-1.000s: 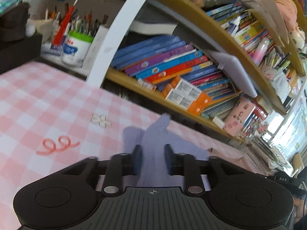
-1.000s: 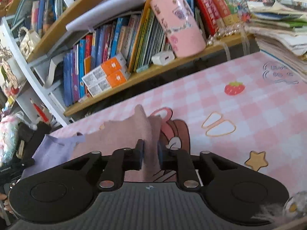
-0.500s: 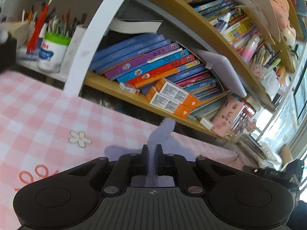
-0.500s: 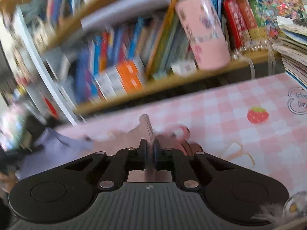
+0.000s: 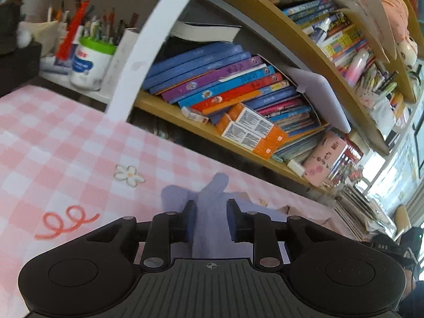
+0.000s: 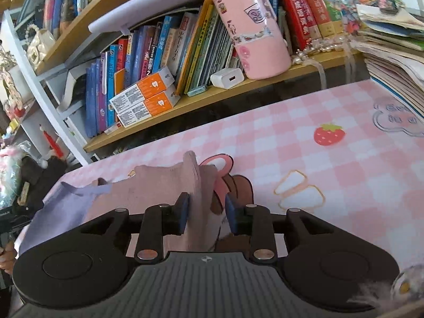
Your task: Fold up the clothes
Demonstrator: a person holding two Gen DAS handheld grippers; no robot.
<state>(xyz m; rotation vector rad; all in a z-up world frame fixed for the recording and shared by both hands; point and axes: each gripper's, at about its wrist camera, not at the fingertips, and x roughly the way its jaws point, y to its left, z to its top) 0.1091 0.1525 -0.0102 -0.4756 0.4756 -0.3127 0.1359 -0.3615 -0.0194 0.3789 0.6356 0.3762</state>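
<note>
A lavender garment (image 5: 212, 206) lies on the pink checked tablecloth (image 5: 66, 145); a raised fold of it stands between the fingers of my left gripper (image 5: 210, 218), whose jaws stand apart. In the right wrist view a dusty-pink garment (image 6: 164, 188) lies beside the lavender one (image 6: 63, 206). A raised fold of the pink garment stands between the fingers of my right gripper (image 6: 205, 213), which is open too. Neither fold is pinched.
A wooden bookshelf (image 5: 238, 137) packed with books runs along the table's far edge. A pink cylindrical tin (image 6: 251, 29) and a white charger (image 6: 228, 78) sit on it. A pen pot (image 5: 87, 63) stands far left. Stacked books (image 6: 394, 61) lie at the right.
Both grippers were shut on their cloth folds half a second ago and have now opened. The folds still stand up between the fingers.
</note>
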